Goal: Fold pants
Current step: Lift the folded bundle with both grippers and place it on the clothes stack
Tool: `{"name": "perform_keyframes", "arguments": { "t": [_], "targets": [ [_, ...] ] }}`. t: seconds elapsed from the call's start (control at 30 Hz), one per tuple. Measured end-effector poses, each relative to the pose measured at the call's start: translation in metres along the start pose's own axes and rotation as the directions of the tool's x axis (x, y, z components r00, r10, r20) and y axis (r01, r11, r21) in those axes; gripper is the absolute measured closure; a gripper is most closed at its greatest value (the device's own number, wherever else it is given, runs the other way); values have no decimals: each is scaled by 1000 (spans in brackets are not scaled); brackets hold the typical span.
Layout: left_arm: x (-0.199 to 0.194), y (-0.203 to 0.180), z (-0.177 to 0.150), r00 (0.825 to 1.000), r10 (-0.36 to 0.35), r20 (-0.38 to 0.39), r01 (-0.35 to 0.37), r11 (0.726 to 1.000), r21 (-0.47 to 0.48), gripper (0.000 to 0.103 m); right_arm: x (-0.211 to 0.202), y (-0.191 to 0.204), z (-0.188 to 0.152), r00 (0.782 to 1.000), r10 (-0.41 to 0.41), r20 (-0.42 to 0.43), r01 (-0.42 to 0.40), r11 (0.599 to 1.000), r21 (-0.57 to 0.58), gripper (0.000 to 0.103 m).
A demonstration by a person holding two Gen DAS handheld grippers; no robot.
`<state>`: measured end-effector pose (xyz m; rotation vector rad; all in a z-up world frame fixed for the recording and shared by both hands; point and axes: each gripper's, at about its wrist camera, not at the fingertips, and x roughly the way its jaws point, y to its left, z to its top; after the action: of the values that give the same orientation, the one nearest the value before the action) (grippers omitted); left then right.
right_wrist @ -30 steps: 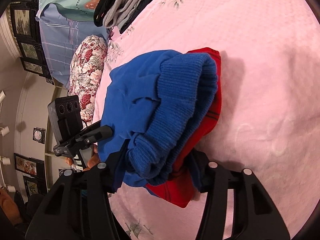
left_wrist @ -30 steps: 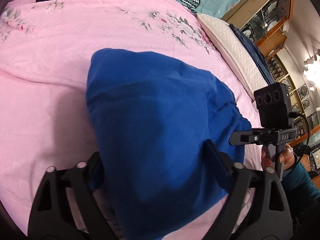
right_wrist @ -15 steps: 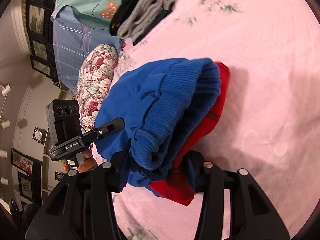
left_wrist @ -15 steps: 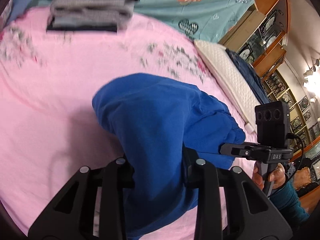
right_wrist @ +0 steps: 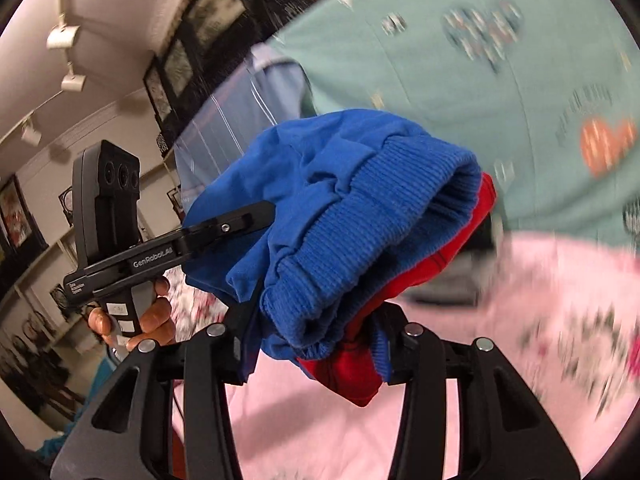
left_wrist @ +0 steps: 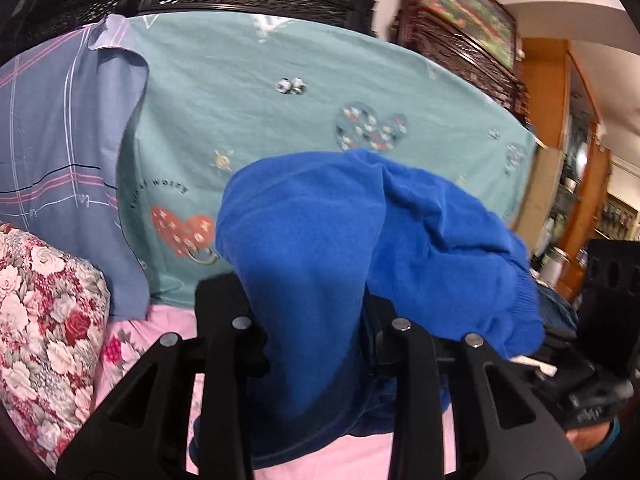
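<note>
You've got the blue pants (left_wrist: 320, 248) pinched in both tools – left hand-held gripper (left_wrist: 316, 312) clamped narrow on the plain fabric, right hand-held gripper (right_wrist: 320, 344) closed on the ribbed waistband w/ its red lining (right_wrist: 352, 368). The bundle hangs in the air above the pink bedspread (right_wrist: 520, 320). Keep both grips level & spread apart so the cloth drapes flat before you lay it down. Watch the floral pillow (left_wrist: 44, 320) at left and the teal sheet (left_wrist: 280, 120) behind – don't let the hem snag.
</note>
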<state>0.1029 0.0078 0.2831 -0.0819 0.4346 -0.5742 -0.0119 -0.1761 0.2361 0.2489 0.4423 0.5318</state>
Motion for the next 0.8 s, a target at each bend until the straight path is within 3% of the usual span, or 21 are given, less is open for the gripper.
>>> {"name": "perform_keyframes", "arguments": {
  "t": [0.13, 0.27, 0.33, 0.37, 0.43, 0.47, 0.5, 0.53, 0.6, 0.7, 0.77, 0.8],
  "targets": [
    [75, 31, 23, 997, 70, -19, -70, 997, -36, 72, 43, -6, 50, 998, -4, 55, 7, 998, -69, 58],
    [182, 72, 12, 986, 126, -111, -136, 987, -86, 72, 114, -56, 67, 998, -36, 47, 38, 998, -54, 58],
    [239, 93, -8, 964, 197, -177, -214, 973, -84, 69, 152, -95, 62, 999, -47, 21, 47, 999, 4, 58],
    [266, 104, -22, 944, 235, -232, -261, 962, -86, 65, 176, -114, 57, 997, -80, -1, 80, 997, 20, 58],
    [318, 130, -63, 887, 284, -364, -337, 937, -92, 44, 219, -159, 41, 982, -182, -53, 186, 979, 85, 58],
    [325, 138, -76, 892, 295, -342, -348, 931, -107, 27, 244, -186, 28, 956, -263, -125, 280, 951, 136, 58],
    [322, 143, -84, 918, 277, -284, -324, 937, -134, 20, 262, -207, 16, 930, -315, -187, 345, 925, 158, 59],
    [318, 145, -86, 936, 252, -246, -293, 945, -146, 18, 272, -223, 3, 922, -332, -198, 367, 913, 178, 57],
    [312, 149, -88, 947, 217, -236, -257, 953, -158, 17, 269, -234, -8, 942, -317, -107, 332, 925, 186, 56],
    [288, 151, -82, 957, 191, -220, -232, 955, -182, 10, 265, -241, -9, 955, -281, -96, 295, 931, 215, 55],
    [267, 152, -75, 961, 193, -200, -233, 951, -204, 10, 255, -243, -5, 970, -226, -89, 242, 927, 288, 49],
    [255, 150, -73, 961, 200, -192, -239, 948, -210, 9, 249, -243, -1, 976, -195, -92, 214, 922, 322, 40]
  ]
}}
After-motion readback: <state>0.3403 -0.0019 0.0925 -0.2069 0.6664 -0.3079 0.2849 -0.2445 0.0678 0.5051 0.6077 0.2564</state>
